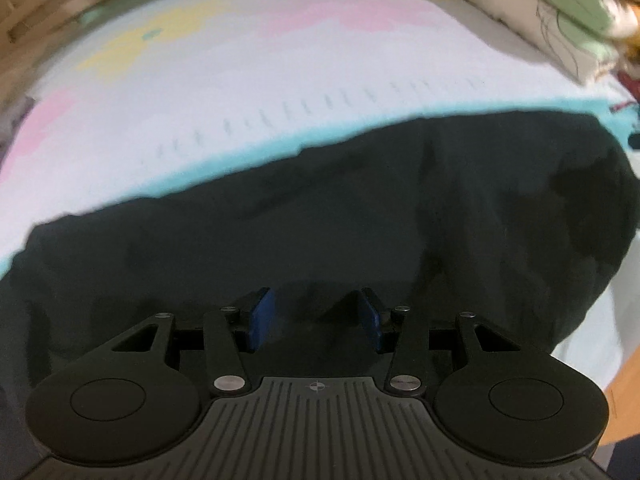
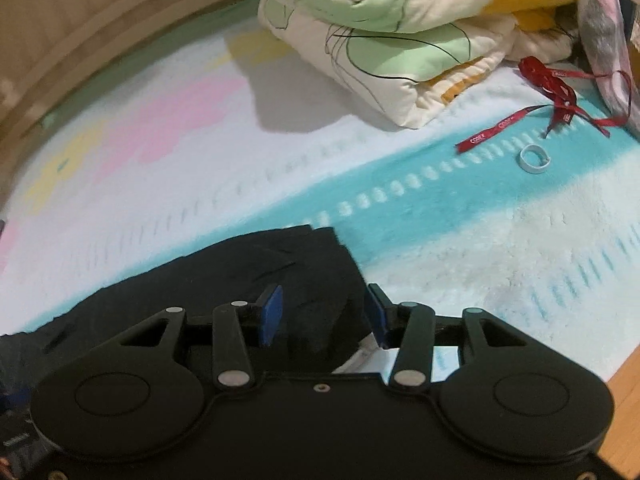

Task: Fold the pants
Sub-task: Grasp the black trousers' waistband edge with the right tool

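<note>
The black pants (image 1: 360,216) lie flat across a pastel blanket (image 1: 240,80), spread from left to right in the left wrist view. My left gripper (image 1: 316,316) is open, low over the near edge of the pants, with black cloth between its blue pads (image 1: 262,314). In the right wrist view the pants' end (image 2: 280,272) lies under my right gripper (image 2: 324,314). That gripper is open, its blue pads (image 2: 272,312) either side of the pants' corner fold.
A folded cream and green quilt (image 2: 380,40) sits at the back of the blanket (image 2: 160,140). A red ribbon (image 2: 560,96) and a small white ring (image 2: 533,159) lie on the teal band at the right. A wooden edge (image 2: 624,408) shows at the lower right.
</note>
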Available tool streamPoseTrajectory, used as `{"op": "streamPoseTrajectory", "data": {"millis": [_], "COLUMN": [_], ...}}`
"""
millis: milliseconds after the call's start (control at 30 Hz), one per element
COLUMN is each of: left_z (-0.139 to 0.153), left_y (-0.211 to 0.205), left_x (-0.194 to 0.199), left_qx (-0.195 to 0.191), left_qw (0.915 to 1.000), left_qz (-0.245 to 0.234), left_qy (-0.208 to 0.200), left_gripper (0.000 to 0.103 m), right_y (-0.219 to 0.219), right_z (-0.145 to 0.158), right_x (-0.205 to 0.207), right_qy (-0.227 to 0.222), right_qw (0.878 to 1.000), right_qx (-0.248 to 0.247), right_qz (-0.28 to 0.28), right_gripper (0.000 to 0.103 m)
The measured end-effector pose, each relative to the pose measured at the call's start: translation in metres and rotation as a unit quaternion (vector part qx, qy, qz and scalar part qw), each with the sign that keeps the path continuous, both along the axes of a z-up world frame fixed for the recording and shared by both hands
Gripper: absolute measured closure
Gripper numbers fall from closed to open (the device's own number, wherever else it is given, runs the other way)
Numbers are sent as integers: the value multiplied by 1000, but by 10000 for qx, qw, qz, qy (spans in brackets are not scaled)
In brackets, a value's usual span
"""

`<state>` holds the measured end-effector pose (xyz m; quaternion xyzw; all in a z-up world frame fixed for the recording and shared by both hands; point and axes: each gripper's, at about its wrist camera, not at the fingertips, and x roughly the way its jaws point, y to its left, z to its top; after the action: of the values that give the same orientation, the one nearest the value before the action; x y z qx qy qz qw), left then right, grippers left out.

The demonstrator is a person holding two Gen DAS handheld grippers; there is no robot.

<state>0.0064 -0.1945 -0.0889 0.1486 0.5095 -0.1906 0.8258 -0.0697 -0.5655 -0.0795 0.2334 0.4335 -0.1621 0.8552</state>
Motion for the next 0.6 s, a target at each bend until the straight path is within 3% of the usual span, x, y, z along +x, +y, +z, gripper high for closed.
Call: {"op": "streamPoseTrajectory", "data": {"millis": [233, 367, 400, 467, 600], "left_z": [-4, -3, -2, -1, 6], "left_y": [-2, -5, -5, -6, -11], "left_x": [11, 9, 10, 11, 5], "left_qx": [-142, -77, -75, -72, -66], "left_qw": [9997, 9998, 9998, 9998, 9998], "left_qz": [176, 159, 165, 167, 62], "left_qy": [127, 96, 98, 74, -150], "left_gripper": [57, 57, 57, 57, 57], "right_y": [-3, 10, 13, 19, 29], "right_z": [-12, -26, -30, -37, -27], "right_x": [5, 18, 21, 23, 23], "right_qy": [-219, 20, 93, 189, 97], "right_qw": [9994, 9981, 9974, 9954, 9907], "right_qx": [3, -290, -377, -538, -1006], "right_qz": [253, 552, 606, 768, 908], "right_gripper": [48, 49, 51, 73, 74]}}
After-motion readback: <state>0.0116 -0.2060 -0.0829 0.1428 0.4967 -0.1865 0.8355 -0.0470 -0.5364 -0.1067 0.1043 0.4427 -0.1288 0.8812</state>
